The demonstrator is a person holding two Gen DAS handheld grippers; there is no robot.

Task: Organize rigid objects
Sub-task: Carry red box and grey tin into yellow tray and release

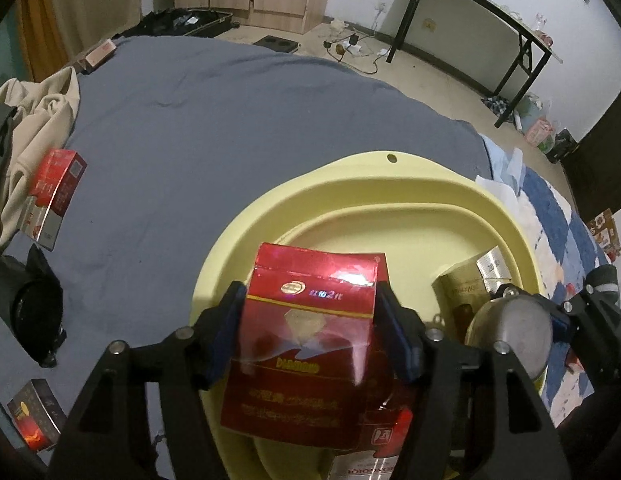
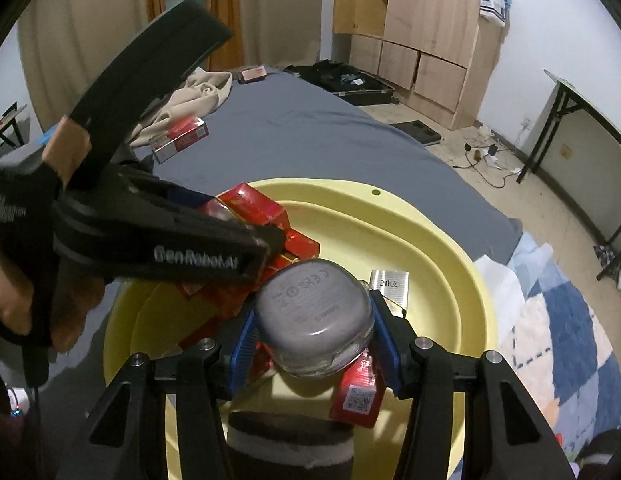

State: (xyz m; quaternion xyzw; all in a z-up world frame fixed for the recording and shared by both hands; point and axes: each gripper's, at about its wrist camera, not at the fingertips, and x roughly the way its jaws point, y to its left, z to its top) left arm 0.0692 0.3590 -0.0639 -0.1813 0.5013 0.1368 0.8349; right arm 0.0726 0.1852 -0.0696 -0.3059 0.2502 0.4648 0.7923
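A shiny red carton lies tilted over the yellow basin, on other red packs. It sits between the fingers of my left gripper, whose pads stand slightly off its sides, so that gripper is open. My right gripper is shut on a round grey device and holds it above the basin, just right of the left gripper's black body. The left wrist view shows the same device at the right.
In the basin lie a gold box, a silver pack and a red pack with a QR code. On the grey sheet lie a red box, a dark box, a beige garment and a black lens-like object.
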